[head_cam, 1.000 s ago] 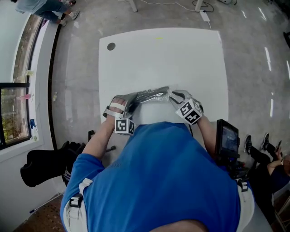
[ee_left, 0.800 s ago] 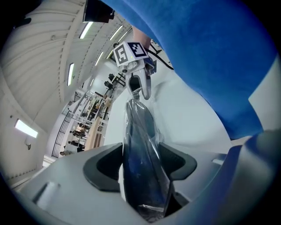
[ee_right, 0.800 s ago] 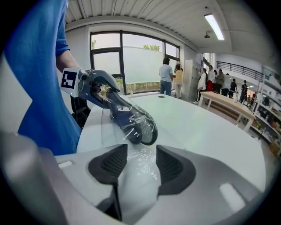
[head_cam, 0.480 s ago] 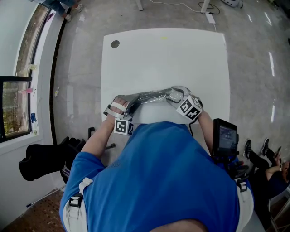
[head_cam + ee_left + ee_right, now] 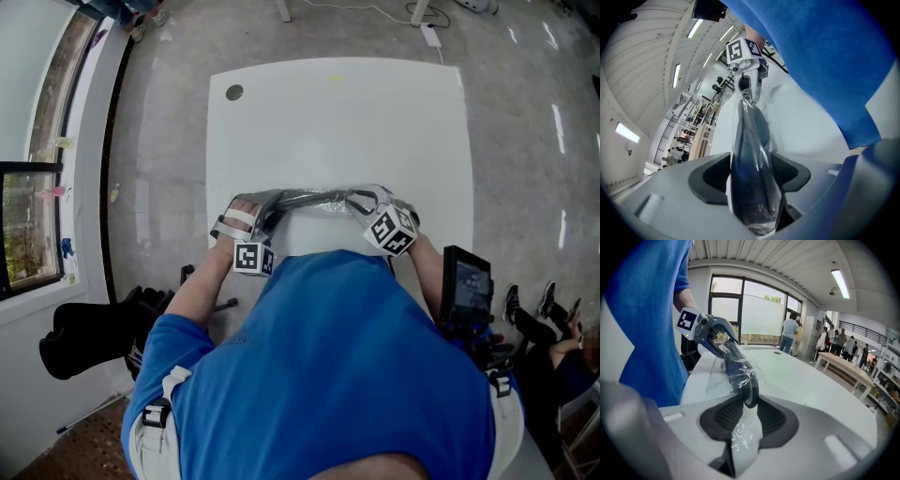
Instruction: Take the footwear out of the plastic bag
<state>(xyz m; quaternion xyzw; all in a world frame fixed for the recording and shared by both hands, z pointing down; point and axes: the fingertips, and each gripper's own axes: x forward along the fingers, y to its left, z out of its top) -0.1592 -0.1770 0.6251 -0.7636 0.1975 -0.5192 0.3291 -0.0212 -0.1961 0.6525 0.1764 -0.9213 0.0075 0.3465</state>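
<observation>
A dark piece of footwear (image 5: 305, 199) wrapped in a clear plastic bag (image 5: 743, 437) hangs stretched between my two grippers over the near edge of the white table (image 5: 337, 122). My left gripper (image 5: 246, 216) is shut on the bagged footwear's left end (image 5: 750, 178), with the dark body wedged between its pads. My right gripper (image 5: 362, 201) is at the other end. Its jaws are closing, and the loose plastic film is pinched between the pads (image 5: 773, 420) while the footwear's dark tip (image 5: 749, 397) sits just ahead of them. My blue-clad body hides the table's nearest strip.
A round hole (image 5: 234, 93) marks the table's far left corner. A black screen on a stand (image 5: 466, 286) is at my right, and a black bag (image 5: 89, 333) lies on the floor at my left. Several people stand by tables in the right gripper view (image 5: 790, 331).
The right gripper has shifted its place slightly on the bag's right end. The bagged footwear now hangs straighter between the grippers, and the left gripper has kept its hold.
</observation>
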